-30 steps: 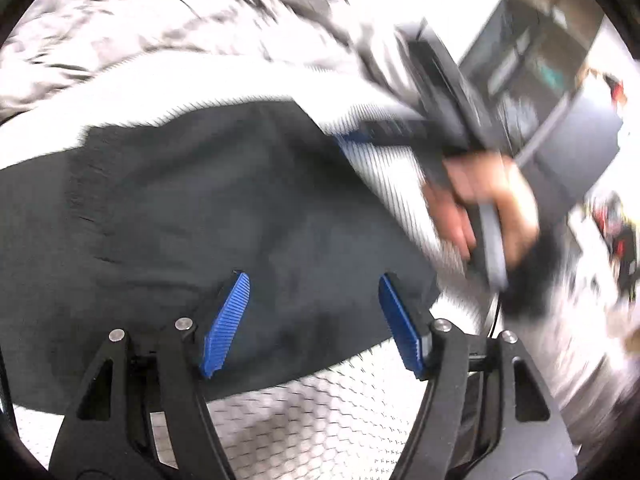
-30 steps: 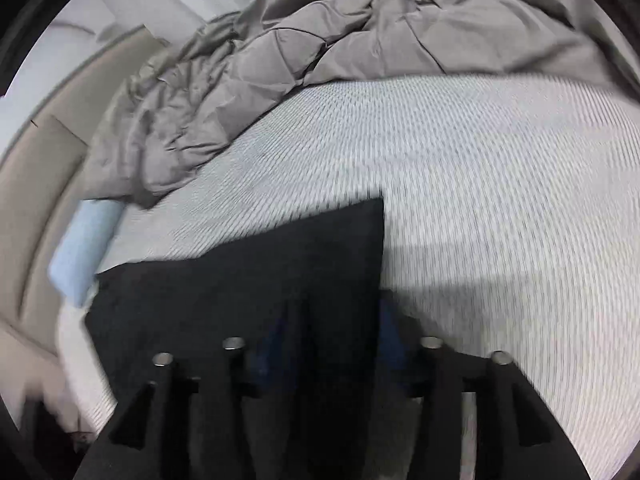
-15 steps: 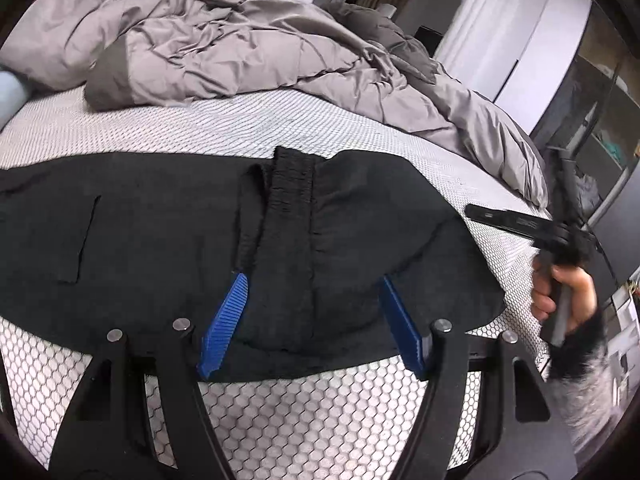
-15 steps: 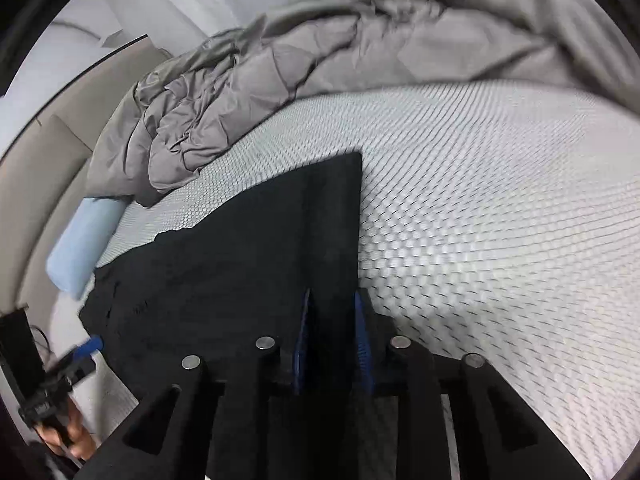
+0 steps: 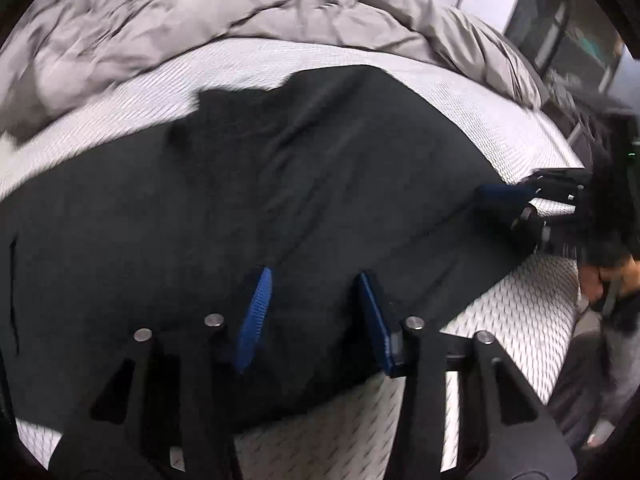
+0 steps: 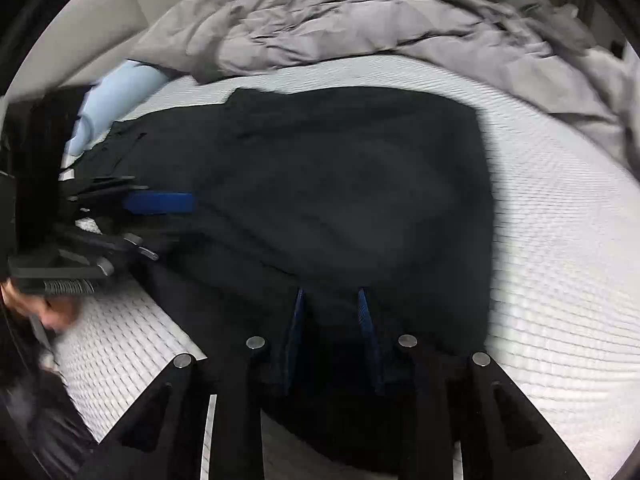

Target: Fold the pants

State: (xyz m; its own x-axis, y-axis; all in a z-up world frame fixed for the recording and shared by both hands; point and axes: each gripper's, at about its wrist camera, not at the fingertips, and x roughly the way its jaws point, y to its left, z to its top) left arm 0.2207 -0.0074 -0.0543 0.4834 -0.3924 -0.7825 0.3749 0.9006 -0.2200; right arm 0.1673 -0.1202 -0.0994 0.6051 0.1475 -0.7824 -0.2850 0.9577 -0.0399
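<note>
Black pants (image 5: pixel 248 200) lie folded over on the white textured mattress (image 5: pixel 520 320). In the right wrist view the pants (image 6: pixel 340 184) fill the middle. My left gripper (image 5: pixel 314 284) hovers over the near edge of the pants with its blue pads apart and nothing between them. It also shows at the left of the right wrist view (image 6: pixel 160 216). My right gripper (image 6: pixel 330 300) is over the near part of the pants, its blue pads a little apart with dark cloth around them. It shows at the right of the left wrist view (image 5: pixel 504 200).
A rumpled grey duvet (image 6: pixel 360 20) is piled along the far side of the bed. A light blue pillow (image 6: pixel 116 92) lies at the far left by the beige headboard (image 6: pixel 100 8). Dark furniture (image 5: pixel 580 40) stands beyond the bed's right edge.
My right gripper has opened from its pinch on the pants and the carried part now lies laid over. My left gripper has closed in a little and shifted along the pants.
</note>
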